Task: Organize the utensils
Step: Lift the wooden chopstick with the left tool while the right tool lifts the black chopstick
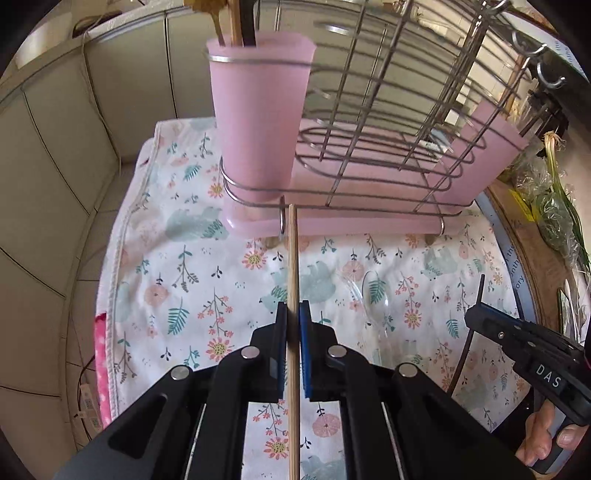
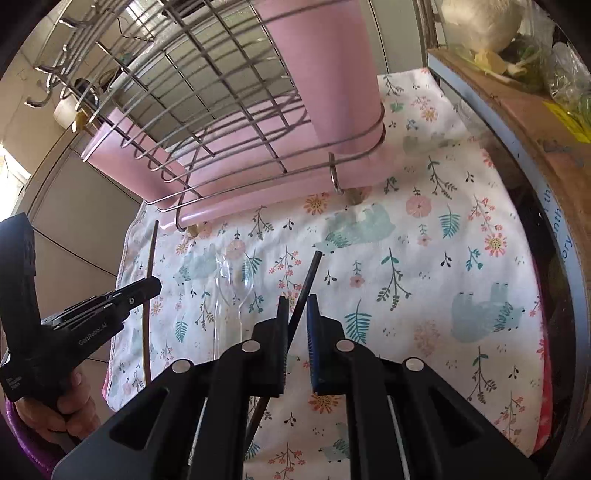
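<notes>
My left gripper (image 1: pixel 294 312) is shut on a wooden chopstick (image 1: pixel 292 258) that points at the base of the pink utensil cup (image 1: pixel 258 122) in the wire dish rack (image 1: pixel 369 110). The cup holds several utensil handles (image 1: pixel 232 22). My right gripper (image 2: pixel 297 310) is shut on a black chopstick (image 2: pixel 308 277) that slants up over the cloth. It also shows in the left wrist view (image 1: pixel 480 314). The left gripper shows in the right wrist view (image 2: pixel 147 286), holding its chopstick (image 2: pixel 149 258). Clear plastic spoons (image 2: pixel 236 288) lie on the floral cloth (image 2: pixel 424 258) between the two grippers.
The rack has a pink drip tray (image 1: pixel 369 221) and a second pink cup (image 1: pixel 491 147) at its other end. Hooks (image 1: pixel 546 74) hang off the rack's top. A cardboard box (image 2: pixel 517 110) with bagged greens (image 1: pixel 554 206) stands to the right of the cloth. A tiled wall (image 1: pixel 55 166) is on the left.
</notes>
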A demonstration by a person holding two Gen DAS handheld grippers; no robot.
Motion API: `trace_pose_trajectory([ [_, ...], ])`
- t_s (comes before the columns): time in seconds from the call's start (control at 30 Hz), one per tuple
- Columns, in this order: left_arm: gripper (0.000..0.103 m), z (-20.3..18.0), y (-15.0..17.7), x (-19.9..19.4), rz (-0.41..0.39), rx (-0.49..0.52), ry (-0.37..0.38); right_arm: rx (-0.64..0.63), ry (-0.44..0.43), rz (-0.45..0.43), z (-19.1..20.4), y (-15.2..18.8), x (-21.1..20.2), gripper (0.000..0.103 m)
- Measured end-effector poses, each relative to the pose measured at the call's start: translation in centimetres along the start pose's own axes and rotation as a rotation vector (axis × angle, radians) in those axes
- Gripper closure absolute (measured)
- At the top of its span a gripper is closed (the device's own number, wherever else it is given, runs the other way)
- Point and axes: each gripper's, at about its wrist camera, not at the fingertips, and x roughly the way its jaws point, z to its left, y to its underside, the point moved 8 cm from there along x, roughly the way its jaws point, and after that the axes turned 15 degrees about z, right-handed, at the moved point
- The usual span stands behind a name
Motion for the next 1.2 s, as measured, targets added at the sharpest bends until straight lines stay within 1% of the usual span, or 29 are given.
trace_pose_trajectory([
  [0.17,0.097,0.0,0.3,-3.8,-0.119,-0.002,-0.016,-0.047,0.036,-0.085,0.7,0.5,-3.0,0.095],
  [0.4,0.097,-0.3,0.5,-7.9,-0.244,0.002,-0.026,-0.101,0.089,-0.215,1.8,1.2,-7.3,0.098],
  [0.57,0.097,-0.4,0.7,-11.2,-0.361,-0.005,0.032,-0.114,0.090,-0.297,2.1,1.5,-9.3,0.098],
  [0.77,0.097,0.4,-0.1,-15.6,-0.499,-0.018,0.077,-0.136,0.113,-0.449,2.4,1.2,-13.6,0.098],
  [0.97,0.097,1.3,-2.8,-20.4,-0.632,-0.033,0.100,-0.151,0.111,-0.592,2.6,-1.6,-18.6,0.098],
  [1.1,0.097,2.4,-5.8,-23.9,-0.743,-0.061,0.119,-0.193,0.105,-0.725,3.7,-4.4,-22.5,0.098],
  [1.2,0.097,2.9,-8.2,-25.5,-0.812,-0.081,0.133,-0.224,0.113,-0.828,4.5,-6.6,-24.9,0.098],
])
